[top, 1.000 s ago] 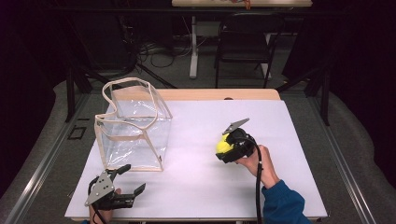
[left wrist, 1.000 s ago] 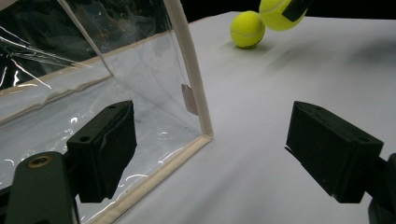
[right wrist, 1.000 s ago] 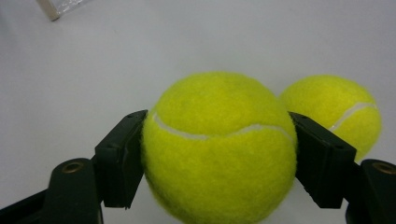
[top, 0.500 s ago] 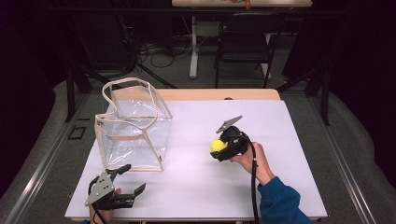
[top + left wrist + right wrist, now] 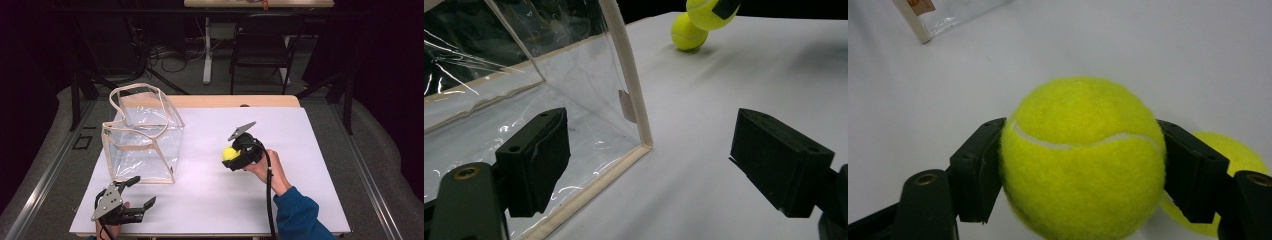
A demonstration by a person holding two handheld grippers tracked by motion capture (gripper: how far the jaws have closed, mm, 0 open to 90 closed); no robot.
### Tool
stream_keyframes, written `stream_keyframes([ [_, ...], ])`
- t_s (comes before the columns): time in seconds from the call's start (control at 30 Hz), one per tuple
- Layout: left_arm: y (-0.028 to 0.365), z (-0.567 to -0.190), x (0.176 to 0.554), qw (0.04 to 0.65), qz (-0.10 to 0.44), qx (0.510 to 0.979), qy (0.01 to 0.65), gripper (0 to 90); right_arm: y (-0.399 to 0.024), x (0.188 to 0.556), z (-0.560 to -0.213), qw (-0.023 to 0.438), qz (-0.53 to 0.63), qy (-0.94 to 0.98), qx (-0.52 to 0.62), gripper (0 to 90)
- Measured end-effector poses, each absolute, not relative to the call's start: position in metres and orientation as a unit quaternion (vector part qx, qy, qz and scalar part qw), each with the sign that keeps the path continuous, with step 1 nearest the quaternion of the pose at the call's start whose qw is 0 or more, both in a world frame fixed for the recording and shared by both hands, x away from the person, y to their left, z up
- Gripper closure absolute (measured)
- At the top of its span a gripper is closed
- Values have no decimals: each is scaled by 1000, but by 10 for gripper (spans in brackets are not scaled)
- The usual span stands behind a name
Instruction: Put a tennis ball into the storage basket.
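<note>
Ball (image 5: 1083, 157) sits clamped between the right gripper's (image 5: 234, 159) jaws, above the table (image 5: 300, 200), with a second ball (image 5: 1228, 165) just behind. Left gripper (image 5: 136, 194) gapes wide beside the bag (image 5: 145, 135).

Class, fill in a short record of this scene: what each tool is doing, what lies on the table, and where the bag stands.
Right tool: shut on held tennis ball, lifted off the table
Second tennis ball: resting on white table, under the held one
Left tool: open, holding nothing, near the bag's corner
Clear bag: upright at table's left, beige trim
</note>
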State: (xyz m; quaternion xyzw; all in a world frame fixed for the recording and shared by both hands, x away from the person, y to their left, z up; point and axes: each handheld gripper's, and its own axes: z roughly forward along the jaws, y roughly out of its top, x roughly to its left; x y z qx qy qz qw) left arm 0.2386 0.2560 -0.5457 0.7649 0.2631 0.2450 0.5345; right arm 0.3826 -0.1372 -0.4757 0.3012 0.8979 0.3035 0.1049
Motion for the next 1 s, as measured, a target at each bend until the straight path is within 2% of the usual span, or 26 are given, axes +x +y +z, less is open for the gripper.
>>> stream_keyframes([
  [1.0, 257, -546, 238, 536, 246, 764, 263, 159, -122, 391, -463, 109, 305, 904, 280, 261],
])
